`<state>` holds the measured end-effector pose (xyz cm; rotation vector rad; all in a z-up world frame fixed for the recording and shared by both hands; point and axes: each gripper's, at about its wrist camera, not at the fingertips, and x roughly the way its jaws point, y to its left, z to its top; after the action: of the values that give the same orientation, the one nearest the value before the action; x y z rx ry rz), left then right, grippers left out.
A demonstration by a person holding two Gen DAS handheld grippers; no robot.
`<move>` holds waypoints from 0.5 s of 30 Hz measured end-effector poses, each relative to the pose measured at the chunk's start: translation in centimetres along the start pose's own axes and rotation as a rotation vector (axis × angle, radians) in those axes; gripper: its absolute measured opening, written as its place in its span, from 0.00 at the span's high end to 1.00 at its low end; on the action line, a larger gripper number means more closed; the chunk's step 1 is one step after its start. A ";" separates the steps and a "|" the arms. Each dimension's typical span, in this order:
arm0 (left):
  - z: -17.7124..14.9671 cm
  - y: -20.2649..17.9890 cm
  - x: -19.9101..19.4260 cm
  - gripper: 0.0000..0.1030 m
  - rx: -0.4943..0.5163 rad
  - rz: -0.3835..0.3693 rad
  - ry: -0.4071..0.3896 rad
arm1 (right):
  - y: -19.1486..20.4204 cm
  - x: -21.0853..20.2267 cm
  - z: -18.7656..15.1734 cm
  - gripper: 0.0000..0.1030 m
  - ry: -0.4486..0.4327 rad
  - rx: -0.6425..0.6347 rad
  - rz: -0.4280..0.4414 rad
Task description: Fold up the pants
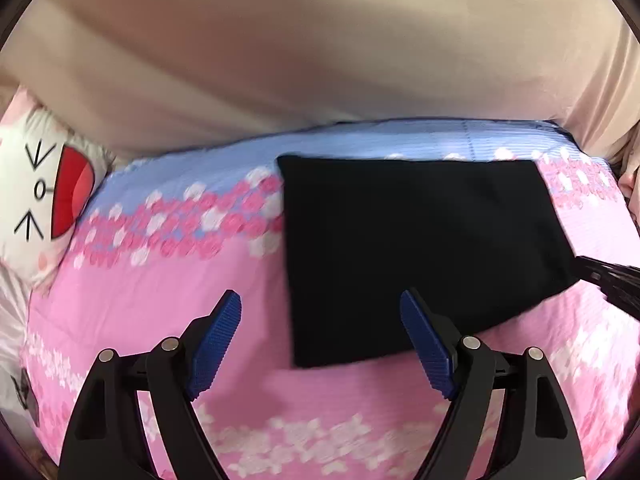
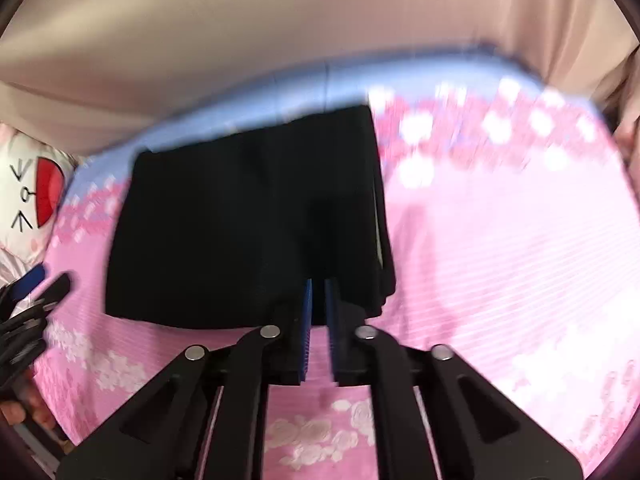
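Observation:
The black pants lie folded into a compact rectangle on the pink flowered bedspread. My left gripper is open and empty, just off the fold's near left corner. In the right wrist view the folded pants fill the middle. My right gripper is nearly closed at the fold's near right edge, with a thin gap between the blue pads; whether cloth is pinched there I cannot tell. The right gripper also shows at the right edge of the left wrist view.
A white pillow with a cartoon face lies at the left end of the bed. A beige curtain hangs behind the bed. The bedspread turns blue along the far edge. The left gripper's fingers show at the left of the right wrist view.

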<state>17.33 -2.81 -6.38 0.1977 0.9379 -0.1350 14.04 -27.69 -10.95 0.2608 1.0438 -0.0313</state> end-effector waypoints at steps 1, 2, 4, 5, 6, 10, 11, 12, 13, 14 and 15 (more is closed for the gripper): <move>0.4 -0.6 -0.2 0.18 0.003 -0.003 -0.003 | 0.2 -1.9 -0.2 0.80 -0.042 0.008 -0.012; 0.8 -1.2 -0.4 0.18 0.002 -0.004 -0.011 | 0.5 -2.9 0.0 0.57 -0.069 0.016 -0.024; 1.2 -1.9 -1.0 0.17 0.002 -0.013 -0.025 | 0.7 -5.5 -0.1 0.19 -0.142 0.029 -0.072; 1.3 -2.2 -1.4 0.17 0.002 -0.013 -0.028 | 1.1 -7.2 -0.1 0.16 -0.197 0.018 -0.105; 1.4 -2.4 -1.8 0.17 0.002 -0.018 -0.031 | 1.4 -8.1 -0.3 0.17 -0.221 0.004 -0.128; 1.3 -2.9 -2.7 0.17 0.001 -0.045 -0.033 | 2.0 -10.6 0.1 0.17 -0.267 -0.015 -0.179; 1.2 -2.9 -3.0 0.17 -0.003 -0.052 -0.033 | 2.2 -10.8 0.0 0.17 -0.274 -0.016 -0.194; 1.1 -2.8 -3.3 0.17 -0.008 -0.056 -0.035 | 2.5 -11.0 0.3 0.17 -0.277 -0.017 -0.200; 1.0 -2.8 -3.5 0.17 -0.010 -0.052 -0.036 | 2.5 -11.2 0.1 0.17 -0.276 -0.016 -0.198; 0.8 -2.6 -3.8 0.17 -0.011 -0.042 -0.040 | 2.7 -11.2 0.1 0.17 -0.271 -0.014 -0.196; 0.7 -2.5 -4.0 0.17 -0.010 -0.037 -0.043 | 3.2 -11.0 -0.1 0.17 -0.268 -0.015 -0.197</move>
<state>15.03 -5.31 -3.05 0.1680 0.9000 -0.1681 8.90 -25.63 -0.89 0.1348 0.7994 -0.2309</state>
